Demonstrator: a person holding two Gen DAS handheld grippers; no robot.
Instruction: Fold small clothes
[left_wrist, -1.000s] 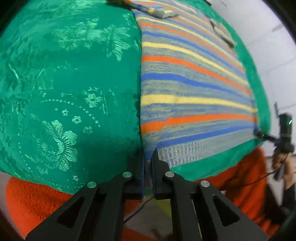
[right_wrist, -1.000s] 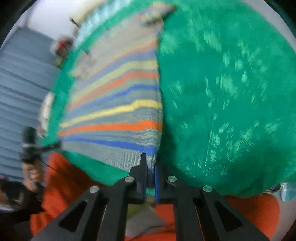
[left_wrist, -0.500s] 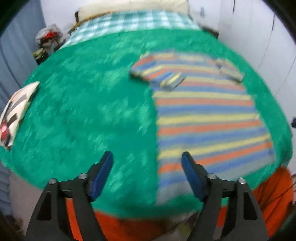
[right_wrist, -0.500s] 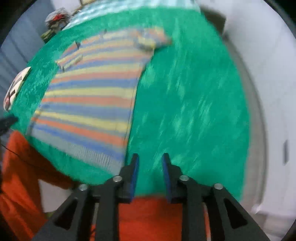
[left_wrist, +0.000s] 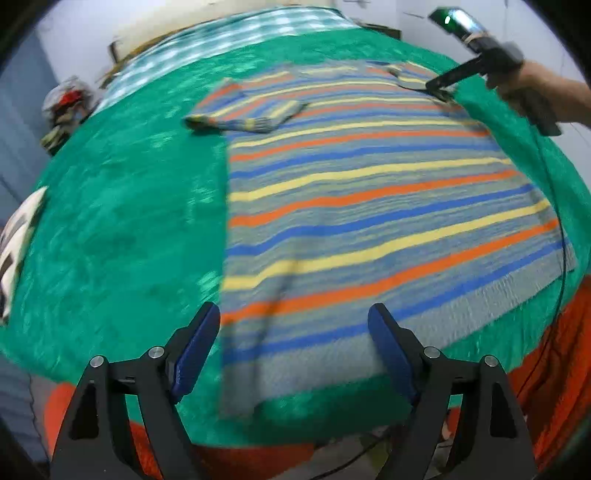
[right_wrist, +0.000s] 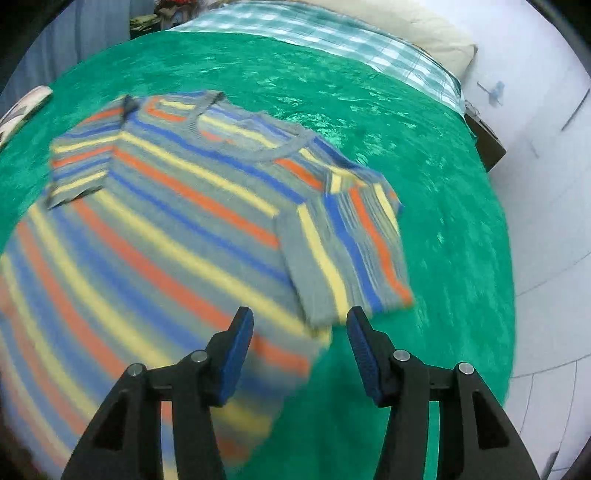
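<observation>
Striped knit in grey, blue, orange and yellow: the small jumper (left_wrist: 369, 206) lies spread flat on the green bedspread (left_wrist: 122, 221) of a bed, hem at the near edge. Its long axis runs from 6 o'clock (hem) to 12 o'clock (neckline) in the left wrist view, so the collar points away toward the checked sheet (right_wrist: 332, 33) and pillow (right_wrist: 424, 37). Both short sleeves are already turned in over the body.

Left tongs (left_wrist: 293, 347) stand wide over the hem's left corner, nothing between the pads. Right tongs (right_wrist: 299, 343) are at a middling gap, jaws opening, poised just short of the folded right sleeve (right_wrist: 351, 251) at 12 o'clock from them; no cloth is gripped.

Step in hand, as judged: the garment is laid out and released, and the tongs are repositioning for the next fold. That fold probably calls for pinching both layers at the right sleeve edge and at the hem corner, then carrying that side across the body without dragging the knit.
</observation>
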